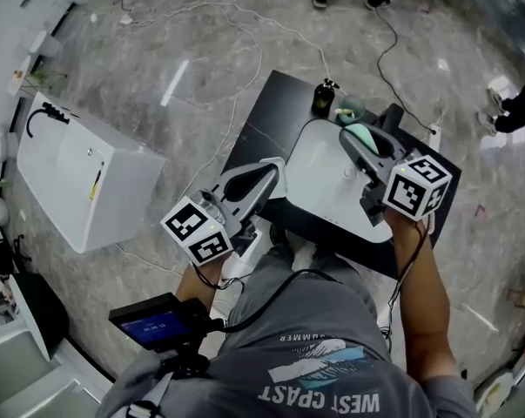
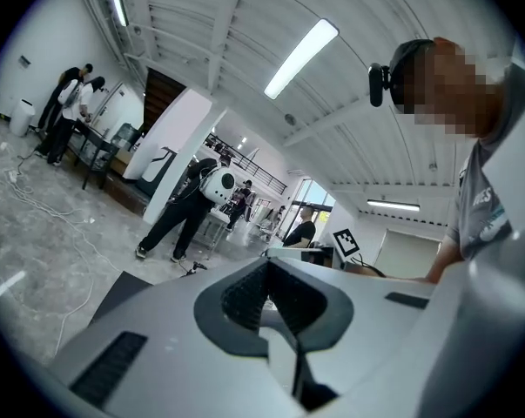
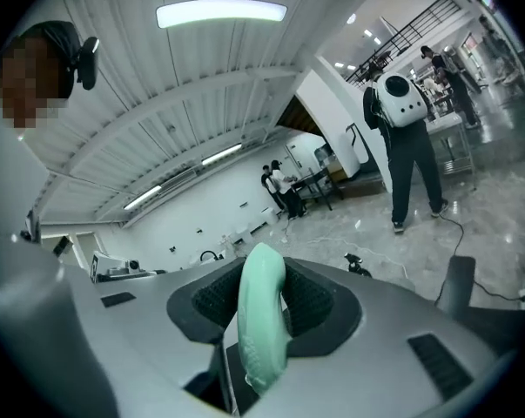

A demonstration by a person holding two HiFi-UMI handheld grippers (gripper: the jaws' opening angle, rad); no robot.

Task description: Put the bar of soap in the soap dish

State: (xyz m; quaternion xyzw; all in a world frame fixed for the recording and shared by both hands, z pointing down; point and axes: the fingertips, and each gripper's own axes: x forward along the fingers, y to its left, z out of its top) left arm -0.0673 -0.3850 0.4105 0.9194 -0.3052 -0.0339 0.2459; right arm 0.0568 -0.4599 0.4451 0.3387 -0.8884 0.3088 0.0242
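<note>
**Soap in the grip, dish not yet reached**

Head view: the right gripper [image 1: 360, 138] holds the mint-green bar of soap [image 1: 360, 131] above the far edge of a white washbasin [image 1: 327, 185] on a black table [image 1: 275, 111]. A greenish item [image 1: 351, 110] beside a dark bottle [image 1: 323, 100] may be the soap dish; I cannot be sure. The left gripper [image 1: 266, 174] idles over the basin's near rim.

Left gripper view: jaws pressed together, nothing between them.

Right gripper view: the jaws pinch the soap edge-on.

The carry is under way. Next comes a short reach forward, then a low, gentle release.

Head view looks steeply down; gripper views tilt up, sharing ceiling [image 2: 245, 24].
</note>
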